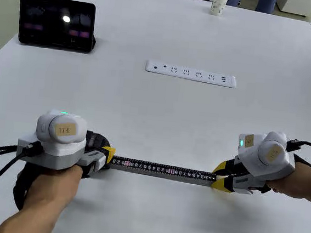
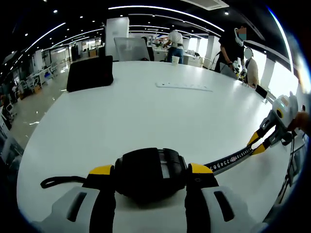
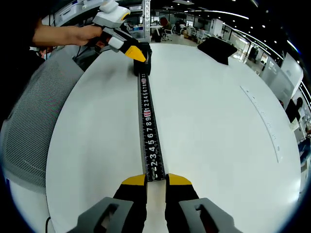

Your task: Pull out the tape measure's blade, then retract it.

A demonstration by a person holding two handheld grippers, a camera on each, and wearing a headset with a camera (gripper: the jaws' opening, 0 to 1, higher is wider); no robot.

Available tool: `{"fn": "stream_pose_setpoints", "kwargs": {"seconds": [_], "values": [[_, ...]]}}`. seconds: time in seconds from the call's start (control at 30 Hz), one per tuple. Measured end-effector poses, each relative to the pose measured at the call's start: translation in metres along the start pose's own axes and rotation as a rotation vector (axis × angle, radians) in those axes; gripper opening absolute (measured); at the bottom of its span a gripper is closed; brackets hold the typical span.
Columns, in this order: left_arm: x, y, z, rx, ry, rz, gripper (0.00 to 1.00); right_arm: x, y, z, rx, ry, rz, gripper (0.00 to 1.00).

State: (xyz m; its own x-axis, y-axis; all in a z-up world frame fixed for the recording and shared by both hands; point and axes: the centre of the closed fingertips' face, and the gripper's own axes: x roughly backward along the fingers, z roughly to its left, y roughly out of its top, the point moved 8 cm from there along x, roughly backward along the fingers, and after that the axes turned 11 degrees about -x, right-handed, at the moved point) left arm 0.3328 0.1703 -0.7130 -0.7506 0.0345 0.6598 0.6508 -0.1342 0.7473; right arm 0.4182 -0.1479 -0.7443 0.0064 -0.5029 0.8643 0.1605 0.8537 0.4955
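Left gripper [image 1: 105, 156] is clamping the tape measure's case [image 2: 150, 174]; right gripper [image 3: 155, 180] is pinching the blade [image 1: 161, 169] by its tip, stretched between them across the table [image 1: 145, 104]. Loosening that pinch abruptly is, I reckon, risking the blade whipping back.

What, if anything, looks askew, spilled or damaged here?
Nothing stands out. The blade runs straight and unkinked from the case in the left gripper to the right gripper at its tip. The power strip, tablet and cup sit tidy.
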Motion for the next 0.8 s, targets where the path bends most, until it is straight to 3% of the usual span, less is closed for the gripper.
{"fn": "stream_pose_setpoints", "kwargs": {"seconds": [0.8], "values": [[0.0028, 0.0002, 0.0005, 0.009, -0.019, 0.002, 0.52, -0.0002, 0.0032, 0.0018, 0.006, -0.002, 0.018, 0.11]]}}
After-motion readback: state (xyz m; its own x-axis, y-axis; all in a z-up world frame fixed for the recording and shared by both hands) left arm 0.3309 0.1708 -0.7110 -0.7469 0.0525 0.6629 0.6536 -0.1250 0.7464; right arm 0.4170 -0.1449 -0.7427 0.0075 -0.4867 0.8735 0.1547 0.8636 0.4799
